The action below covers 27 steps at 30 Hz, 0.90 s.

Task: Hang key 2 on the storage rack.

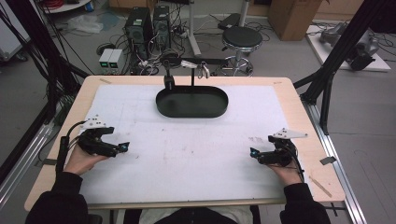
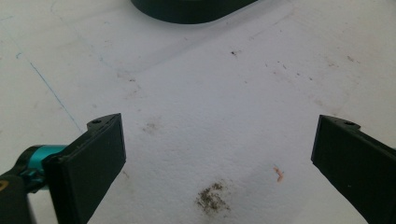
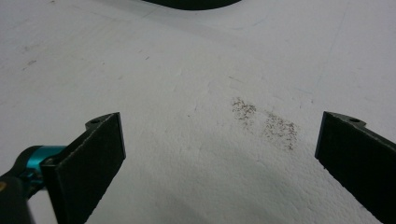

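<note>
Black claws point(image 2: 212, 154) wide; oval tray point(image 1: 192, 101).

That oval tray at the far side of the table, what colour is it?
Black. The oval tray shows best in the high view, on the white sheet.

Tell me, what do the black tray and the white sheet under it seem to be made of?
Tray: probably plastic or painted metal; an even, matte black rim with no visible seam. I cannot tell which.
White sheet: looks like foam board or textured paper; the surface is dull and pebbled, with stains.
</note>
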Each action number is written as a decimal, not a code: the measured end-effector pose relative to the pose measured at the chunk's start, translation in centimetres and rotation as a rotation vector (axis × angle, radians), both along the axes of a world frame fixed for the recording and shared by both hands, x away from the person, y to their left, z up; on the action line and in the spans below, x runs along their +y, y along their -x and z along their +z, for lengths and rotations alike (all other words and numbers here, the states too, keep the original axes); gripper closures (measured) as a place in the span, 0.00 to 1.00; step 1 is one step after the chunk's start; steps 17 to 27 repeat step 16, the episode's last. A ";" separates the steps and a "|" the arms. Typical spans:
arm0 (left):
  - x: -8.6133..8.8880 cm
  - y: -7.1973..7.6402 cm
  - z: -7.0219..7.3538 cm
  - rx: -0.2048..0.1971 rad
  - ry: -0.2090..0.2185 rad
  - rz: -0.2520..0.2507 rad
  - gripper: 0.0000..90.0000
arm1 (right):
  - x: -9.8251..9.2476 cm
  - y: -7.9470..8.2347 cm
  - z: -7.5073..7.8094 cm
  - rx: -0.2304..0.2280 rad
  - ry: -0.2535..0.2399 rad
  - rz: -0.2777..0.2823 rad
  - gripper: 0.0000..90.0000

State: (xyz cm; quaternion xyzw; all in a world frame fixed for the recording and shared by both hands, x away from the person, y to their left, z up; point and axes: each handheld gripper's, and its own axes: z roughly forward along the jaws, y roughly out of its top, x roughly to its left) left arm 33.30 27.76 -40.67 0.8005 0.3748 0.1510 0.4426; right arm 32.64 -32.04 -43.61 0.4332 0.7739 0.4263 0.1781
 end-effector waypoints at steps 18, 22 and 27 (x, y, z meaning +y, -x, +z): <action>0.7 1.7 -1.8 -0.017 0.001 0.055 0.04 | 0.0 0.0 0.0 -0.002 0.005 -0.001 0.01; 0.7 1.7 -1.8 -0.017 0.001 0.055 0.04 | 0.0 0.0 0.0 -0.002 0.005 -0.001 0.01; 0.7 1.7 -1.8 -0.017 0.001 0.055 0.04 | 0.0 0.0 0.0 -0.002 0.005 -0.001 0.01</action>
